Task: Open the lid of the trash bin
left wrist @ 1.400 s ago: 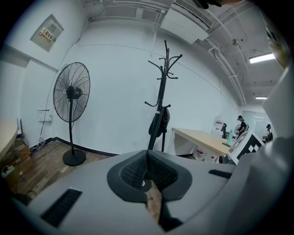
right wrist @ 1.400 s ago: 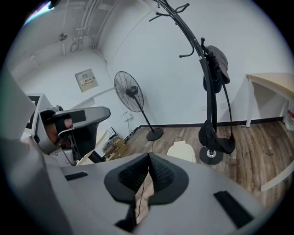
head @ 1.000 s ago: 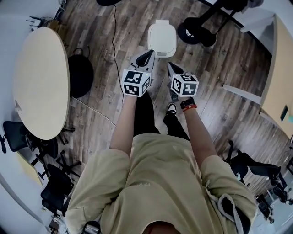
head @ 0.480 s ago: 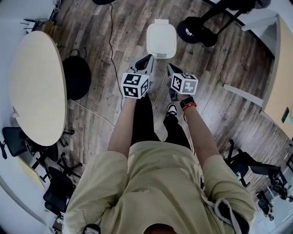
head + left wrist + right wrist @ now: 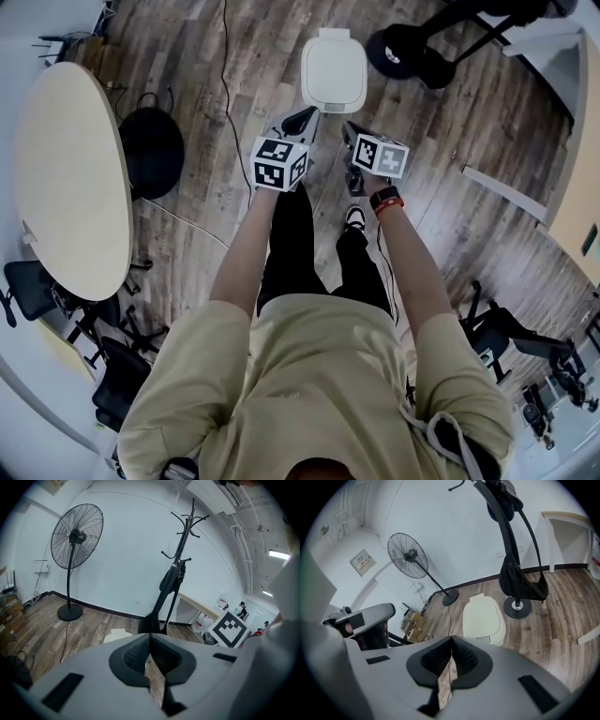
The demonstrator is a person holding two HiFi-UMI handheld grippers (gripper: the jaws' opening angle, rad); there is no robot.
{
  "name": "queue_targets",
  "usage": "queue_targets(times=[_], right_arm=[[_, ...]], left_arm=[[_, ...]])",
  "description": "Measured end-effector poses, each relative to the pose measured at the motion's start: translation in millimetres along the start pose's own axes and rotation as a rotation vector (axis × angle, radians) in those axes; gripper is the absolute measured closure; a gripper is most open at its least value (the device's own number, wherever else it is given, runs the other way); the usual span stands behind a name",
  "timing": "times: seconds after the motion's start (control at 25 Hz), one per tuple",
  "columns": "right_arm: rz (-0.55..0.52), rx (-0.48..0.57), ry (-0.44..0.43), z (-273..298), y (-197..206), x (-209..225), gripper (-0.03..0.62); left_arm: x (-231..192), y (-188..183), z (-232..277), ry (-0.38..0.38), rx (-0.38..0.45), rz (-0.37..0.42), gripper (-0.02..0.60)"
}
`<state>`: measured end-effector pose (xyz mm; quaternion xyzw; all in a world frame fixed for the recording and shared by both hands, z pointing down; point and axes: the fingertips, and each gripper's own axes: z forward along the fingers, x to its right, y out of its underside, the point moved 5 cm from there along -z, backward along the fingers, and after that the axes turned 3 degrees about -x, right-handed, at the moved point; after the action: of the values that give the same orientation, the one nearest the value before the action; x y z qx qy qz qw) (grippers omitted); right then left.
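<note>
A white trash bin (image 5: 333, 73) with its lid down stands on the wooden floor ahead of the person. In the right gripper view the trash bin (image 5: 484, 618) sits just beyond the jaws; in the left gripper view only a sliver of the trash bin (image 5: 117, 634) shows over the jaws. My left gripper (image 5: 306, 118) is shut and empty, held above the floor just short of the bin's near left corner. My right gripper (image 5: 348, 130) is also shut and empty, beside the left one, near the bin's front edge. Neither touches the bin.
A coat stand base (image 5: 405, 52) with a hanging dark bag (image 5: 520, 585) stands right of the bin. A standing fan (image 5: 75, 538) is at the back left, its cable (image 5: 228, 84) running over the floor. An oval table (image 5: 70, 178) and a dark bag (image 5: 150, 150) lie left.
Both grippers have moved forward, a little closer to the bin. Both stay shut.
</note>
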<state>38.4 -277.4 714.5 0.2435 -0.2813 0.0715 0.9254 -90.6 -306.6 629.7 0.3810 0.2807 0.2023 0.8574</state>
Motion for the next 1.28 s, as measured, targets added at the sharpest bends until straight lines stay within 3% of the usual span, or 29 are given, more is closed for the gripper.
queue_targets(times=[0.24,0.6,1.28], right_arm=[[-0.034,-0.042,0.021,33,2,12,0.583],[0.0,-0.055,0.024,72,6,37,0.582],[-0.068,-0.081,-0.009,153,26,78,0.577]], left_arm=[[-21,15,21,0.004,-0.034,-0.019,0.558],[-53,47,45,0.01,-0.08,-0.046,0.558],[-102,87,111,0.038,-0.12,0.0,0.558]])
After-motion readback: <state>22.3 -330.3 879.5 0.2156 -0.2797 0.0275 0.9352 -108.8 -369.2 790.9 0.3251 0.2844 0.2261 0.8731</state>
